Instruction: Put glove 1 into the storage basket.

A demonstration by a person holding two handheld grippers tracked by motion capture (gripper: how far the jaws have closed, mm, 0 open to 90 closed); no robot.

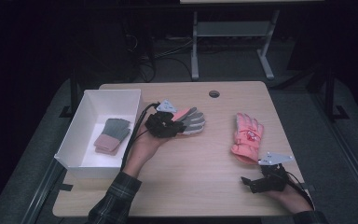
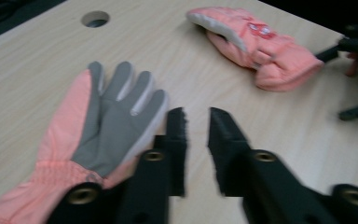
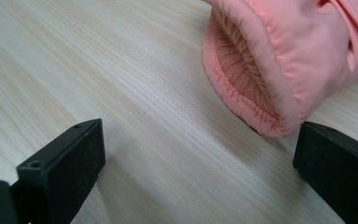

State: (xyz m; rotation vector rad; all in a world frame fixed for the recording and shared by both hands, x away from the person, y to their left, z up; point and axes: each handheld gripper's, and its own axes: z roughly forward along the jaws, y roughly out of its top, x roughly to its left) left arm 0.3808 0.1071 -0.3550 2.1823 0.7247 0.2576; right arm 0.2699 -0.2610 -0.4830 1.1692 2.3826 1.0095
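A grey-palmed, salmon-pink glove [image 1: 193, 120] lies palm up on the wooden table [image 1: 205, 186], left of centre. My left gripper [image 1: 179, 127] hovers at its cuff side. In the left gripper view the jaws [image 2: 197, 112] stand a narrow gap apart with only bare wood between them, and the glove [image 2: 107, 121] lies just to their left. A second pink glove [image 1: 247, 135] lies back up at the right. My right gripper [image 1: 248, 184] rests near the table's front right, wide open. This glove's ribbed cuff [image 3: 261, 74] lies just beyond its right jaw, with bare wood between the jaws [image 3: 198, 140].
A white open box [image 1: 81, 158] stands at the table's left edge with another grey-and-pink glove [image 1: 113, 135] inside. A round cable hole [image 1: 214, 94] is at the table's far edge. Beyond the table are desk legs and cables on a dark floor.
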